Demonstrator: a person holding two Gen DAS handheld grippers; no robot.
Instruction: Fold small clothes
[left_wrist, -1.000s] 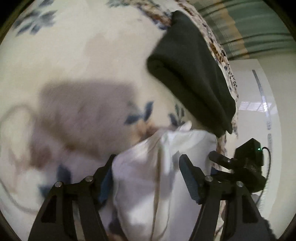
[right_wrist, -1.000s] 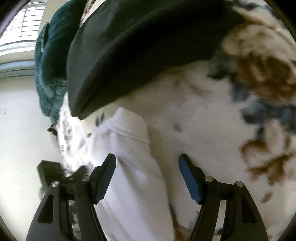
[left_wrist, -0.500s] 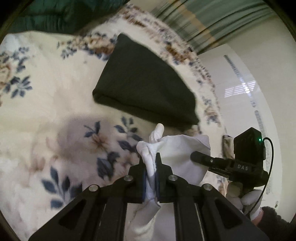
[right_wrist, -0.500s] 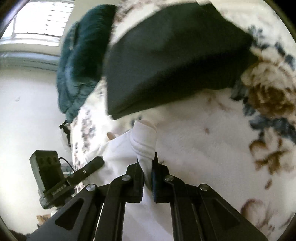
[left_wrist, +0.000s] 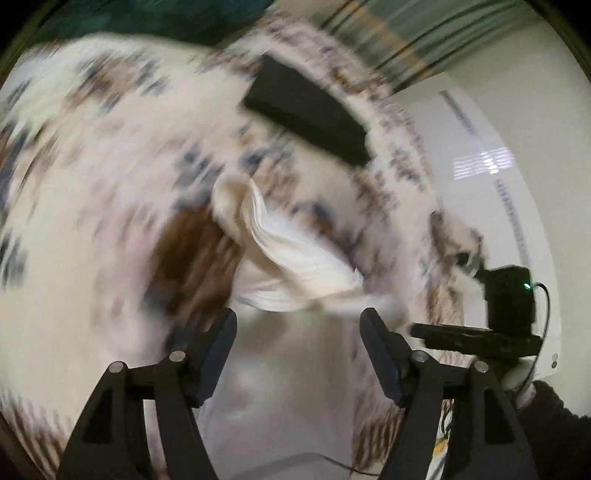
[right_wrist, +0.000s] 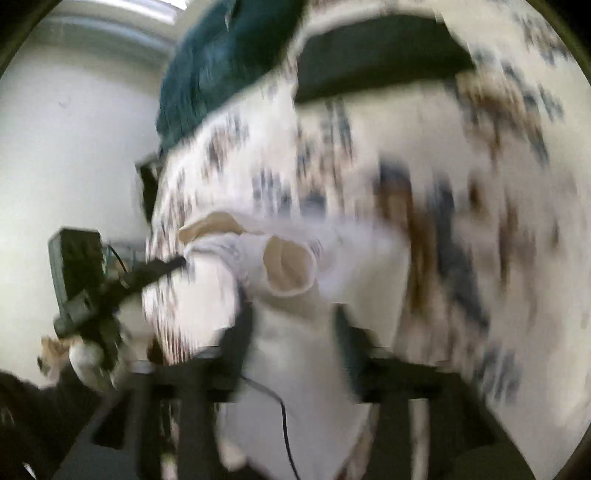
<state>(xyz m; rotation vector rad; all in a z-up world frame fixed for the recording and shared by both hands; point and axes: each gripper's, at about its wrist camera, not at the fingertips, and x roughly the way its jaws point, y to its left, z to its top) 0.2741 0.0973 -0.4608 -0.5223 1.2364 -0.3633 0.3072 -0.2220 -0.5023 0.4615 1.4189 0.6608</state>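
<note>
Floral blanket (left_wrist: 110, 184) under everything, heavy blur. White garment (left_wrist: 295, 266) lies crumpled on it, just ahead of my left gripper (left_wrist: 299, 347), jaws apart, gripping nothing. My right gripper (right_wrist: 291, 339) also spread, straddling cloth. Folded dark garment (left_wrist: 310, 118) farther back.

Heavy motion blur in both wrist views

The floral blanket (left_wrist: 110, 177) smears into streaks; the left gripper (left_wrist: 298, 350) stays sharp, while the right gripper (right_wrist: 291, 343) is itself blurred. Soft daylight brightens the pale wall (right_wrist: 74, 147), window glare reflects on the floor (left_wrist: 484, 162), and fisheye corners fall black.
</note>
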